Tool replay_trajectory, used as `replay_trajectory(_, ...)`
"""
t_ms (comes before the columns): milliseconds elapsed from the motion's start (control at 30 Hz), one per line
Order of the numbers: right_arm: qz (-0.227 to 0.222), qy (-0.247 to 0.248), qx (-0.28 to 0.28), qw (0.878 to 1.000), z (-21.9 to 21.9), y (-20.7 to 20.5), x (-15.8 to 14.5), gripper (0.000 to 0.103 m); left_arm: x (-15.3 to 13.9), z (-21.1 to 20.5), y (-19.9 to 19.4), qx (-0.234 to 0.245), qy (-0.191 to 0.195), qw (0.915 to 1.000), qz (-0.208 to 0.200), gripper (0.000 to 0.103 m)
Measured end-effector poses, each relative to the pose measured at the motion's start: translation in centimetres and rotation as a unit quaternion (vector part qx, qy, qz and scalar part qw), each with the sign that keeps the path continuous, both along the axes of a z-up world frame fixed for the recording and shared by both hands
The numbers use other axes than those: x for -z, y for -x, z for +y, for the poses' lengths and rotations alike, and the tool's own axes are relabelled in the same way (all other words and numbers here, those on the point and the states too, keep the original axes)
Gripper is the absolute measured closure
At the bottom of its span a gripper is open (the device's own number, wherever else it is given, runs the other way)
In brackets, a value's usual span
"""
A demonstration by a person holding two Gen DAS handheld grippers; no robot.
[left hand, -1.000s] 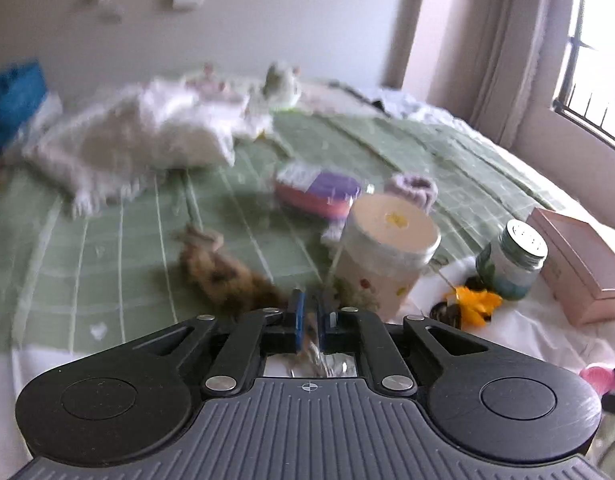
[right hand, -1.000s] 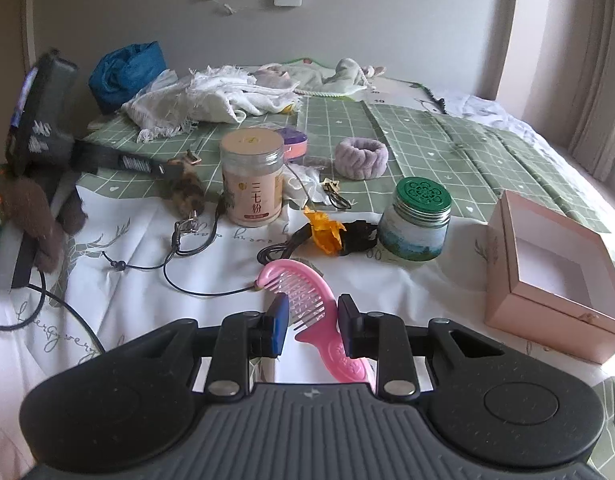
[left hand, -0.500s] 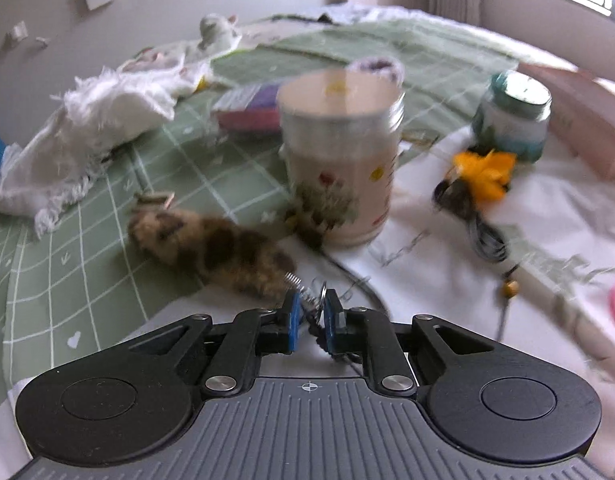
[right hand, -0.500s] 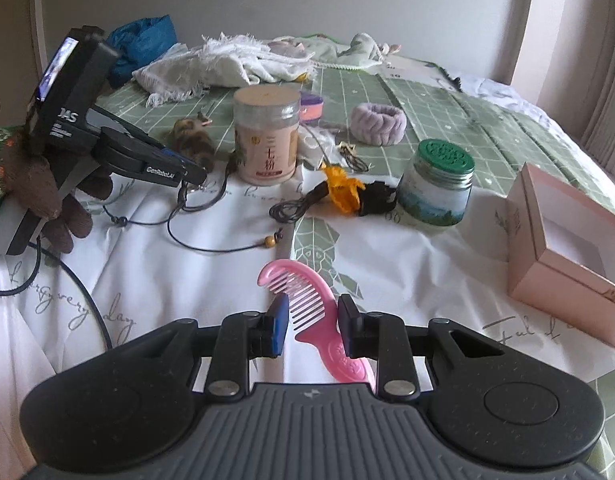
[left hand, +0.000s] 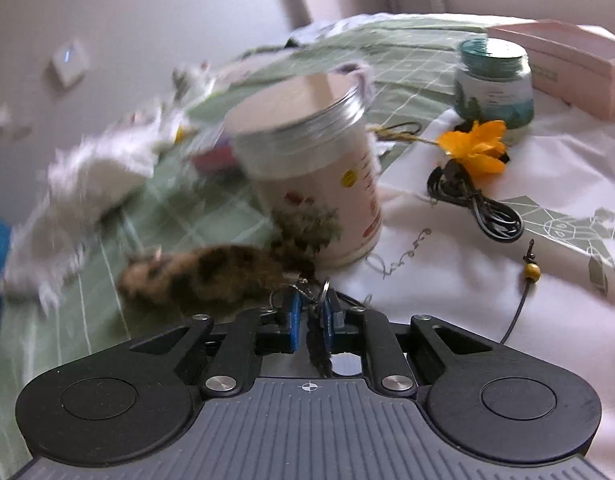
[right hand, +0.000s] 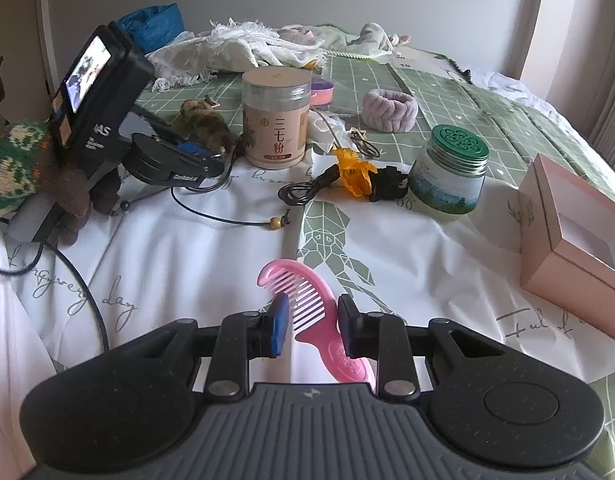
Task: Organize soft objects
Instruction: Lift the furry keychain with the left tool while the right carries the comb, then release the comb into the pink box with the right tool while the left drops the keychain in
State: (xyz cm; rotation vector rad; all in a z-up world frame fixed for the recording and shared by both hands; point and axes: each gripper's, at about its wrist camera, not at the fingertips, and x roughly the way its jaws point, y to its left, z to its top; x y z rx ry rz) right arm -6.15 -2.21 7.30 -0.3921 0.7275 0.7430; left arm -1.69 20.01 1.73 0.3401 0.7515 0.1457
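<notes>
Left wrist view has the left gripper [left hand: 310, 314] with its jaws closing on the dark cord and key ring at the tail end of a brown furry toy [left hand: 211, 272]. That toy stretches away to the claw's left across the green checked blanket [left hand: 155, 204], touching the foot of a tall jar [left hand: 307, 176] just ahead. Further right lie a yellow flower [left hand: 473, 148] on a coiled black cable [left hand: 479, 208], then a green-lidded jar [left hand: 493, 80]. The right gripper [right hand: 312, 320] is part spread, its pads either side of a pink comb [right hand: 307, 300]; I cannot tell if they press it. Right of it stands a pink box [right hand: 567, 252]; far ahead, a lilac headband [right hand: 389, 110].
</notes>
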Motion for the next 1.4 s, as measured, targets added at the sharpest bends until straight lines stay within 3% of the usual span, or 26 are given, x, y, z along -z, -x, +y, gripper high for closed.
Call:
replay_trajectory(100,-0.011,0.002,0.007,1.000,-0.2,0.1,-0.4,0.077,-1.6,-0.4,0.8,0.009,-0.011,0.9986,-0.052,0.094)
replay_trajectory(233,-0.019,-0.005,0.019,1.000,-0.4,0.0,-1.0,0.077,-4.6,1.3,1.9,-0.051,0.011,0.9899,-0.132,0.094)
replay_trajectory(433,-0.030,0.001,0.021,0.999,-0.2,0.2,-1.3,0.077,-8.1,4.1,4.1,-0.122,0.071,0.9680,-0.207,0.094)
replay_trajectory(567,-0.031,-0.012,0.024,0.999,-0.3,0.2,-2.7,0.077,-13.1,5.0,6.7,-0.122,0.114,0.9519,-0.257,0.095)
replay_trajectory(767,-0.042,-0.076,0.010,0.996,0.0,-3.1,-8.9,0.077,-21.7,5.8,7.1,-0.090,0.128,0.9481,-0.277,0.095)
replay_trajectory(900,-0.045,-0.135,0.011,0.990,-0.6,-7.0,-15.5,0.077,-28.1,4.1,5.8,-0.046,0.153,0.9439,-0.289,0.095)
replay_trajectory(1067,-0.081,-0.157,0.042,0.983,-4.1,-11.8,-21.8,0.077,-34.2,-0.8,0.8,0.039,0.238,0.9366,-0.255,0.095)
replay_trajectory(1233,-0.096,-0.143,0.109,0.979,-10.2,-17.2,-24.0,0.077,-35.4,-7.9,-5.9,0.117,0.307,0.9162,-0.229,0.095)
replay_trajectory(1400,-0.089,-0.108,0.159,0.977,-15.1,-22.5,-21.9,0.077,-30.9,-14.5,-14.0,0.146,0.353,0.9032,-0.195,0.095)
